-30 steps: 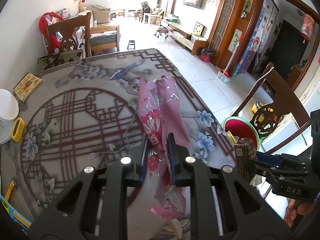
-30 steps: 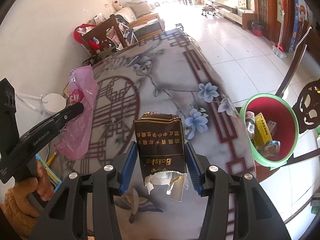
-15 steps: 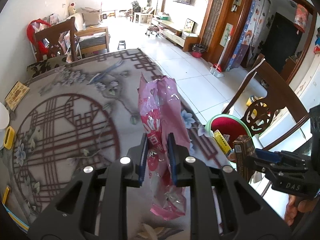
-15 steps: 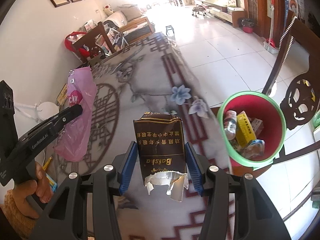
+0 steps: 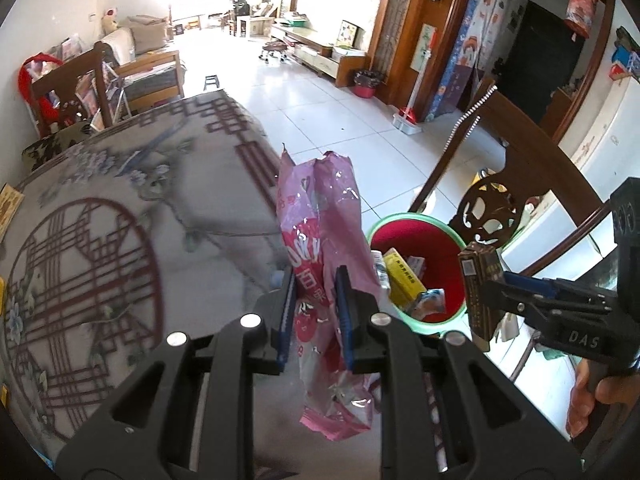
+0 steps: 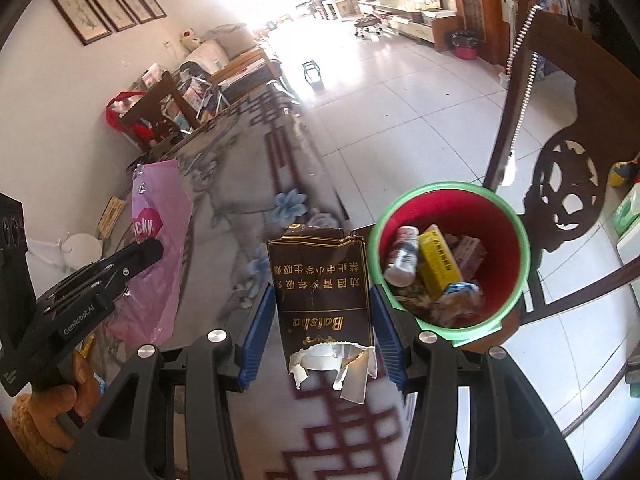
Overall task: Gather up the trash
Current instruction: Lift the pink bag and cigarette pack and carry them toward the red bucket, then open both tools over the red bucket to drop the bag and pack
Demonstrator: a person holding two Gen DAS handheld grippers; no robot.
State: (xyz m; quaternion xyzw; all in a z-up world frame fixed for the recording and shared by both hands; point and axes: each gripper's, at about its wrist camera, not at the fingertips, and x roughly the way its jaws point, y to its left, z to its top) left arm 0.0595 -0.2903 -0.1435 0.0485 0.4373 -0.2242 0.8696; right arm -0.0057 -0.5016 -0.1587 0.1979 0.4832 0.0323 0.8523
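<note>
My left gripper (image 5: 316, 286) is shut on a crumpled pink plastic wrapper (image 5: 324, 236), which hangs above the table's right edge. In the right wrist view that wrapper (image 6: 158, 248) shows at the left, clamped by the left gripper (image 6: 154, 246). My right gripper (image 6: 323, 300) is shut on a torn dark brown cigarette pack (image 6: 320, 284) with foil sticking out of its lower end. The same pack (image 5: 478, 288) appears at the right of the left wrist view. A red bin with a green rim (image 6: 452, 256) stands just right of the pack, holding several pieces of trash; the bin (image 5: 416, 236) lies right of the wrapper.
The table carries a patterned grey cloth (image 5: 120, 208) with red lattice lines. A dark carved wooden chair (image 6: 568, 160) stands behind the bin. Another chair (image 5: 72, 92) and clutter sit at the table's far end. White tiled floor (image 5: 320, 108) stretches beyond.
Both grippers have travelled sideways toward the table's right edge with their loads. The bin now sits closer to the wrapper and the pack.
</note>
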